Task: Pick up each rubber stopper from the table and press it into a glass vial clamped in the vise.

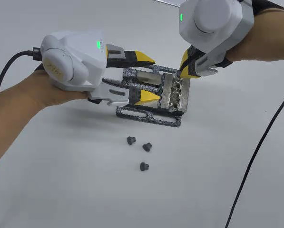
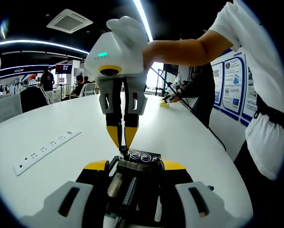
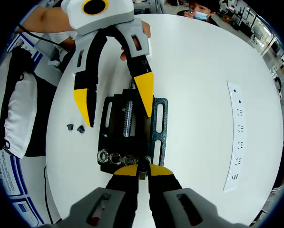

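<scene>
A dark metal vise [image 1: 150, 115] holds a row of glass vials [image 1: 178, 92] in its jaws. My right gripper [image 1: 181, 74] hangs over the far end of that row, shut on a small black rubber stopper [image 3: 142, 167] that sits at the mouth of the end vial [image 2: 125, 153]. The other vials [image 3: 115, 158] stand unplugged. My left gripper [image 1: 154, 79] is open, its yellow fingertips [image 2: 96, 165] on either side of the vise body, with nothing held. Three loose stoppers [image 1: 131, 140] [image 1: 147, 147] [image 1: 143, 166] lie on the white table in front of the vise.
A black cable [image 1: 256, 152] runs across the table on the right, and another leaves the left gripper at the far left. A white power strip [image 3: 237, 137] lies farther out on the table. People sit at its far side.
</scene>
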Demonstrator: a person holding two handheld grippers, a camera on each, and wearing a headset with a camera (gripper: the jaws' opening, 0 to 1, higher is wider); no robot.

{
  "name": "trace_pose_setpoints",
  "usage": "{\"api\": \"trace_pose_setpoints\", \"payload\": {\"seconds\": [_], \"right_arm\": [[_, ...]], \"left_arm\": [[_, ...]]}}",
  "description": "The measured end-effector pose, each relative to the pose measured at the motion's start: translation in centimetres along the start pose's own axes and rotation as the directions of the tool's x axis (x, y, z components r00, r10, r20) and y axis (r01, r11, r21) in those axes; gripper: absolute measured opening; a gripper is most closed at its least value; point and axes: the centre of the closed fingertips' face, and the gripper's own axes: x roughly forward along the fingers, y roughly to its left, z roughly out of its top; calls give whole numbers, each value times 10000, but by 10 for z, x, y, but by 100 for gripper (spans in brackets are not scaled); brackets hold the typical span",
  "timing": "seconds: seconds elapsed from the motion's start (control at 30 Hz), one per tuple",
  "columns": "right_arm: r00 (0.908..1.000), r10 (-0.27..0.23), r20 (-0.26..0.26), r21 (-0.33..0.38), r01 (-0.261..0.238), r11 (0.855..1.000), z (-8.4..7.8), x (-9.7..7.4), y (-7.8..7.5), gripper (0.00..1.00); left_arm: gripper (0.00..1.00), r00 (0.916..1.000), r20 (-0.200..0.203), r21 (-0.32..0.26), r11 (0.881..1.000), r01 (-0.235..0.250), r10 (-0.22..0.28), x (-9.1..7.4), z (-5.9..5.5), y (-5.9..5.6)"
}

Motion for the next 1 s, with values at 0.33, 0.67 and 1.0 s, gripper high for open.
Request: {"api": "trace_pose_setpoints", "payload": {"seconds": [0.33, 0.67, 1.0], "right_arm": [[9996, -86, -259, -167, 82, 9998, -1, 0, 0, 6], [9995, -171, -249, -151, 168, 9997, -2, 1, 1, 5], [9993, -275, -252, -129, 271, 9995, -4, 3, 1, 5]], "left_arm": [[40, 10000, -3, 11, 10000, -32, 32, -2, 0, 3], [40, 10000, 55, 7, 10000, -30, 30, 2, 2, 4], [40, 10000, 44, 5, 10000, -38, 38, 3, 2, 5]]}}
